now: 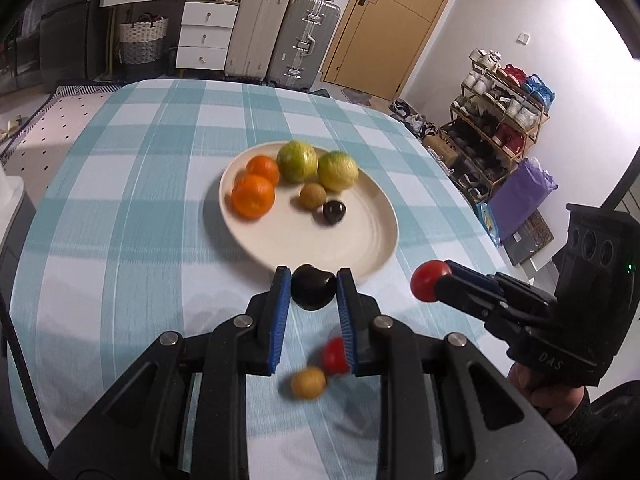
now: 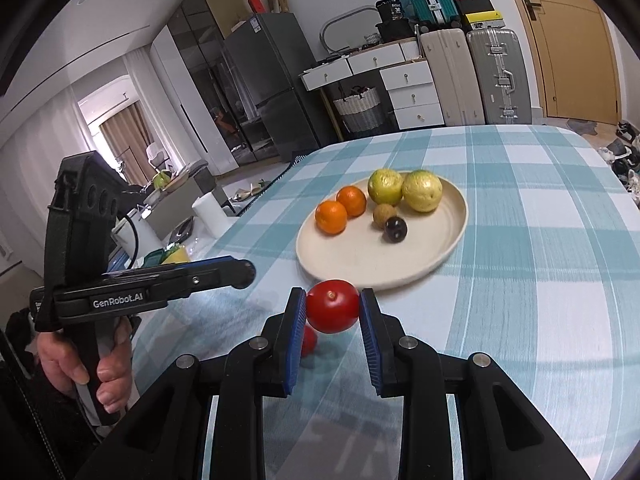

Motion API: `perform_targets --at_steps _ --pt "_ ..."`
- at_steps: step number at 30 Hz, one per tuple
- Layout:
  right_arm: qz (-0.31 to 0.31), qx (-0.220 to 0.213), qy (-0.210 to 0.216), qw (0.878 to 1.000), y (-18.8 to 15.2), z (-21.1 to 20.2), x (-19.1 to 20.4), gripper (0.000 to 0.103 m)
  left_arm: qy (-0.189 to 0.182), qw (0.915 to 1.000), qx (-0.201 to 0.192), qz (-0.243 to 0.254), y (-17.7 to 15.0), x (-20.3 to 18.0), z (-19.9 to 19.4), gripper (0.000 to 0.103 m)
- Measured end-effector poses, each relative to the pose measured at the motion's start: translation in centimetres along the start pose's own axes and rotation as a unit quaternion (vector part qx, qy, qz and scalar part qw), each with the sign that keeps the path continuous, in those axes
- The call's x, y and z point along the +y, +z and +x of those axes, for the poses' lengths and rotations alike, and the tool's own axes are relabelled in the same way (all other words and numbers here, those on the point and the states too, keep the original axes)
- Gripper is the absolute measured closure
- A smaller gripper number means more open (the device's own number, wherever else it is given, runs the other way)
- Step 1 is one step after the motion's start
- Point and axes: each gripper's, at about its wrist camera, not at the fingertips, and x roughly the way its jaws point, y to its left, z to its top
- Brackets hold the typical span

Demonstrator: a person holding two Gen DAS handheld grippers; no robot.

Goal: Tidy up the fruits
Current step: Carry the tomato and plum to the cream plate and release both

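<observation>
Left hand-held gripper [image 1: 313, 284] grips a dark plum [image 1: 312, 287]; right hand-held gripper [image 2: 333, 310] grips a red tomato [image 2: 332, 306], both just short of the plate [image 2: 420, 264] (carry level, release low beside like fruit).

Plate [image 2: 436, 268] near half bare; fruits [image 2: 384, 196] crowd its far side.

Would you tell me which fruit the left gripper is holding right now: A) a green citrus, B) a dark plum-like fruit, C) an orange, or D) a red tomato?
B: the left gripper is shut on the dark fruit; the right gripper holds the red tomato.
</observation>
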Motion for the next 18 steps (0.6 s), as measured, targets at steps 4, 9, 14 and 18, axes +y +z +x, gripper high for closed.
perform_targets --at_steps 4,9,14,18 --pt "0.005 0.0 0.005 1.0 1.8 1.2 -0.9 0.076 -0.002 1.0 0.006 0.003 2.0 -0.1 2.3 0.082" --pt "0.016 0.003 0.005 1.0 3.8 3.1 -2.4 0.076 -0.003 0.9998 0.019 0.008 4.2 -0.3 5.6 0.082" --pt "0.025 0.007 0.006 1.0 5.7 4.8 -3.9 0.076 -0.001 0.9995 0.031 0.009 5.8 -0.2 8.5 0.082" --pt "0.036 0.007 0.003 0.999 6.9 6.0 -5.0 0.076 0.001 0.9992 0.038 0.014 6.8 -0.2 10.1 0.082"
